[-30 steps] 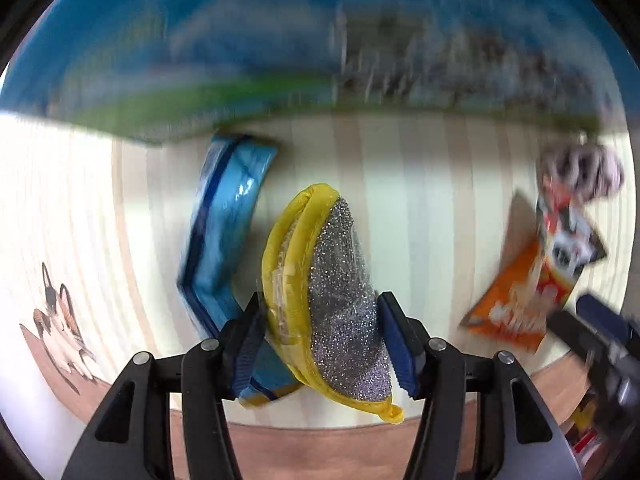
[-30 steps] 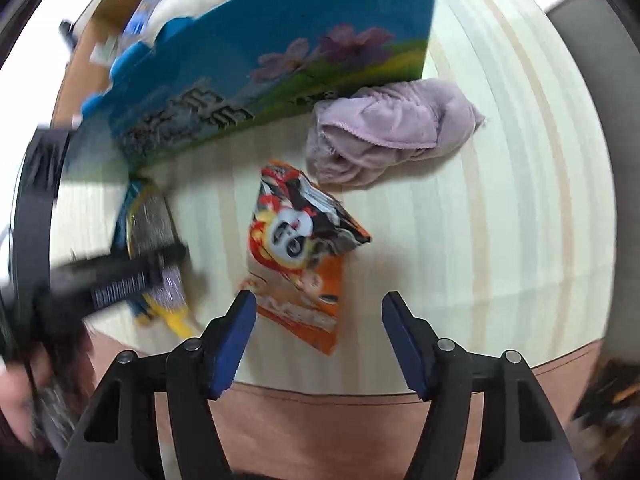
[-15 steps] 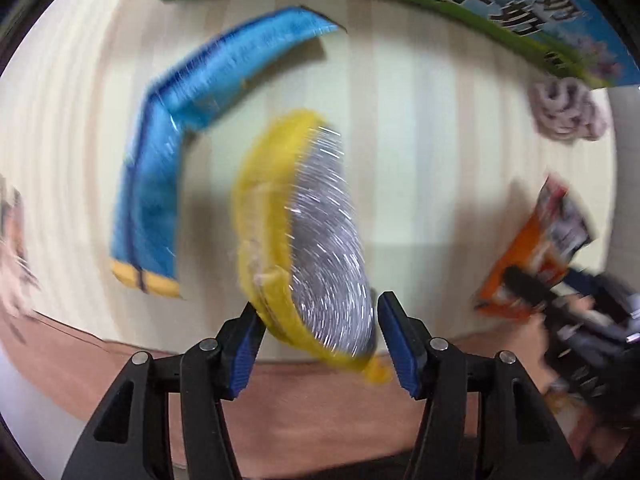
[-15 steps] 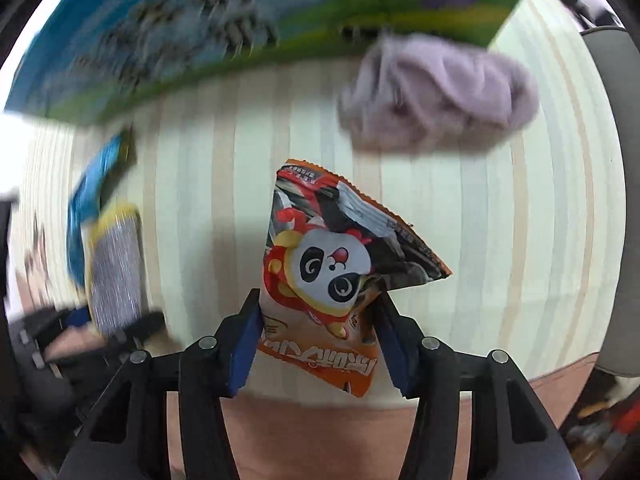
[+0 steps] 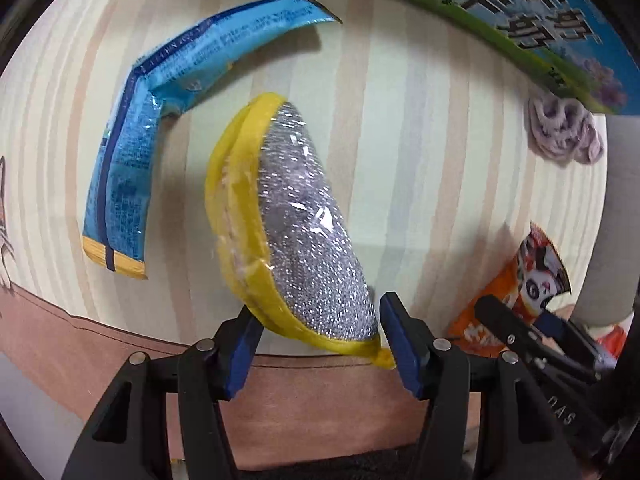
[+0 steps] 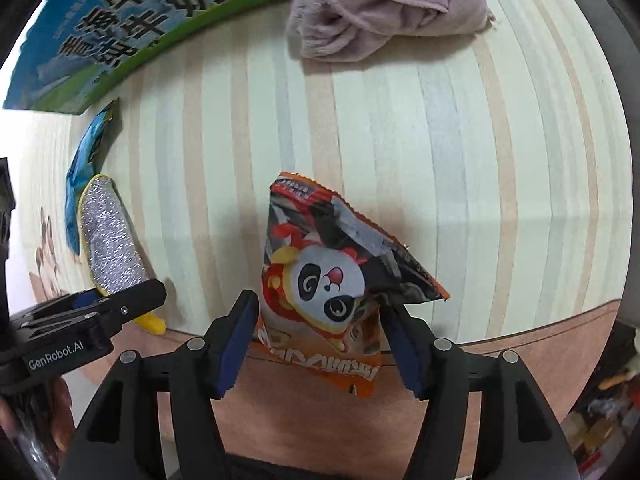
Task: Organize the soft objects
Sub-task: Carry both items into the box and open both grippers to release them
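Observation:
My left gripper is shut on a yellow-edged silver scouring sponge and holds it above the striped table. My right gripper is shut on an orange panda snack bag, lifted near the table's front edge. The sponge and the left gripper also show at the left of the right wrist view. The snack bag and the right gripper show at the right of the left wrist view. A blue snack packet lies on the table left of the sponge. A crumpled lilac towel lies at the back.
A blue and green printed carton stands along the back of the table; it also shows in the left wrist view. The table's brown front edge runs just under both grippers. A grey surface lies to the right.
Both grippers have lifted their objects and drawn back toward the table's front edge. The right gripper, open a second ago, has shut on the panda bag.

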Motion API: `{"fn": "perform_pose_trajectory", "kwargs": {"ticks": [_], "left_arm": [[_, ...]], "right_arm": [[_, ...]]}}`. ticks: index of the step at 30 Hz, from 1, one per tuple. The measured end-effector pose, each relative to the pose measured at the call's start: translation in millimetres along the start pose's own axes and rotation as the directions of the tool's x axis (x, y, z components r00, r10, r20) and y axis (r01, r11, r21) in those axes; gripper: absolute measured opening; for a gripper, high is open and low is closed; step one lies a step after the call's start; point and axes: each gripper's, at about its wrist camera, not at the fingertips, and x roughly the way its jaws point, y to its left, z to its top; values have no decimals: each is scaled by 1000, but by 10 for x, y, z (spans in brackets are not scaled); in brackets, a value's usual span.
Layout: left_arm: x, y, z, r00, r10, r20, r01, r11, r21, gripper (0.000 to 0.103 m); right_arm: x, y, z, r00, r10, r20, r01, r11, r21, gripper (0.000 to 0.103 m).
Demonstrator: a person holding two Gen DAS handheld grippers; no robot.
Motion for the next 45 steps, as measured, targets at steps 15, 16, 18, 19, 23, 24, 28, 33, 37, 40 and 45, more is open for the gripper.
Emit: {"fn": "perform_pose_trajectory", "kwargs": {"ticks": [15, 16, 18, 19, 23, 24, 28, 33, 37, 40, 45], "left_arm": [[-296, -52, 218, 992, 91, 87, -92, 996, 1, 36], [-318, -80, 191, 990, 98, 97, -99, 995, 10, 36], [-393, -112, 127, 988, 102, 115, -106, 994, 30, 36], [-454, -159, 84, 986, 103, 132, -110, 993, 46, 36], [-757, -323, -47, 976, 93, 197, -115, 988, 104, 36], [-858, -379, -86, 973, 81, 216, -109, 987, 118, 36], [-1309, -557, -218, 956, 34, 291, -85, 982, 166, 36], [-2035, -718, -178, 921, -67, 385, -22, 975, 221, 36], [-2522, -773, 112, 906, -121, 405, 6, 962, 273, 36], [-2704, -688, 502, 909, -128, 396, 17, 962, 273, 36], [-2547, -532, 1264, 953, -124, 276, 60, 971, 230, 36]], "right_arm": [[85, 494, -258, 987, -144, 75, 150, 984, -91, 56], [82, 503, -276, 987, -142, 78, 150, 983, -103, 55], [73, 531, -315, 988, -131, 83, 140, 983, -116, 52], [51, 522, -333, 990, -117, 85, 126, 985, -117, 50], [-208, 263, -429, 995, -40, 94, 52, 990, -128, 48], [-294, 250, -437, 994, -23, 104, 37, 990, -134, 48], [-752, 286, -445, 987, 58, 149, -35, 988, -153, 48], [-1477, 381, -393, 963, 145, 229, -97, 973, -209, 48], [-2041, 502, -105, 939, 218, 266, -151, 956, -253, 48], [-2287, 620, 224, 929, 238, 283, -155, 946, -286, 48], [-2239, 858, 964, 939, 208, 274, -120, 945, -305, 48]]}}
